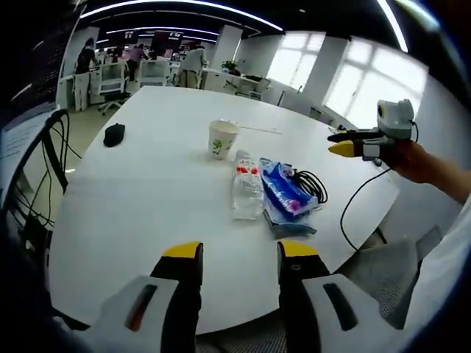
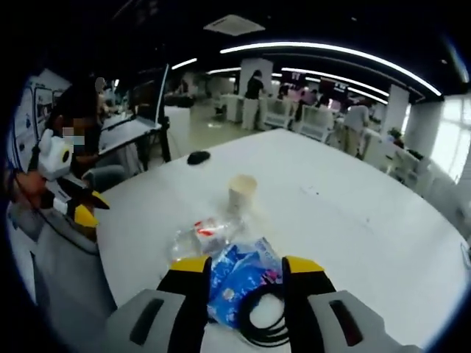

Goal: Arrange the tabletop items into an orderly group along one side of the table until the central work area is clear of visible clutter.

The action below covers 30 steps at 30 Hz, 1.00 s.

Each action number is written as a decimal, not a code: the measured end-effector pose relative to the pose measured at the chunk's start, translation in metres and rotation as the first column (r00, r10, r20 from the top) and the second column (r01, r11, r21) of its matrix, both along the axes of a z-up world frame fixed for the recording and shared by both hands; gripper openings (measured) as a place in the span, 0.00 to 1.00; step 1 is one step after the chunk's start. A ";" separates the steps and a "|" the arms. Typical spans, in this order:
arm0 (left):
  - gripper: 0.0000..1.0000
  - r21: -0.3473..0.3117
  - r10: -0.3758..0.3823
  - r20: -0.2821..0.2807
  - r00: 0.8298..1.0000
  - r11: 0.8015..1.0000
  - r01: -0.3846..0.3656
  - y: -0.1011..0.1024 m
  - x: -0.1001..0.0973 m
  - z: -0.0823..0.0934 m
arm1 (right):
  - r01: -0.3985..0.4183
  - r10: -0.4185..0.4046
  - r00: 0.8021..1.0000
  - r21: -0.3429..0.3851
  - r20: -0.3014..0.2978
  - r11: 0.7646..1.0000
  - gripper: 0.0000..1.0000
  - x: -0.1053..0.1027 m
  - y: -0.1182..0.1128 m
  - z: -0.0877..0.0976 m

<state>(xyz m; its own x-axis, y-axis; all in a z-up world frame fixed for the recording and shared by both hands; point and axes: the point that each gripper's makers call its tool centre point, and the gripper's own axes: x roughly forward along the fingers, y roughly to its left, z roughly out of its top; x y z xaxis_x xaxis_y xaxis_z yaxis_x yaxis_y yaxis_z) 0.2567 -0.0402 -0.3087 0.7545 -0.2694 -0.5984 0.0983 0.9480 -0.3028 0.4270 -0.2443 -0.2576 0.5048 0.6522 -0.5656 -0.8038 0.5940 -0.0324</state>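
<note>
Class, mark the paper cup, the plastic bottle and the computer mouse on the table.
paper cup [image 1: 223, 139], left gripper view, on its side wall.
plastic bottle [image 1: 248, 193], left gripper view, on its clear body.
computer mouse [image 1: 114, 134], left gripper view, on its black back.

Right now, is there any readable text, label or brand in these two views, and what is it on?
None is readable.
White paper cup: green print, no legible words.
Clear plastic bottle: red-and-white label, blurred.
Blue plastic packet: printing too small.
</note>
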 end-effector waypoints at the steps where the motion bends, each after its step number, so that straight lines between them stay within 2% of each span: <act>1: 0.38 0.000 -0.002 0.000 1.000 1.000 0.002 0.001 0.002 -0.001 | 0.010 -0.010 1.000 0.008 -0.002 1.000 0.38 -0.002 -0.005 0.001; 10: 0.38 0.000 -0.018 0.001 1.000 1.000 0.018 -0.010 0.015 0.002 | 0.073 -0.073 0.997 0.040 -0.010 0.996 0.42 -0.013 -0.032 0.001; 17: 0.38 -0.010 -0.026 0.012 1.000 1.000 0.026 -0.016 0.023 0.001 | 0.141 -0.137 0.989 0.085 -0.053 0.986 0.43 -0.022 -0.049 -0.002; 18: 0.38 -0.013 -0.028 0.011 1.000 1.000 0.028 -0.016 0.026 -0.001 | 0.164 -0.155 0.984 0.112 -0.084 0.980 0.43 -0.029 -0.051 -0.002; 22: 0.38 -0.019 -0.037 0.007 0.999 0.999 0.037 -0.018 0.031 -0.003 | 0.210 -0.195 0.973 0.129 -0.121 0.969 0.46 -0.037 -0.064 -0.006; 28: 0.37 -0.012 -0.053 0.001 0.999 0.999 0.053 -0.021 0.052 -0.003 | 0.248 -0.226 0.961 0.137 -0.156 0.959 0.48 -0.048 -0.079 -0.016; 30: 0.37 -0.013 -0.051 -0.002 0.999 0.999 0.051 -0.028 0.060 -0.002 | 0.255 -0.233 0.959 0.136 -0.159 0.957 0.48 -0.051 -0.084 -0.018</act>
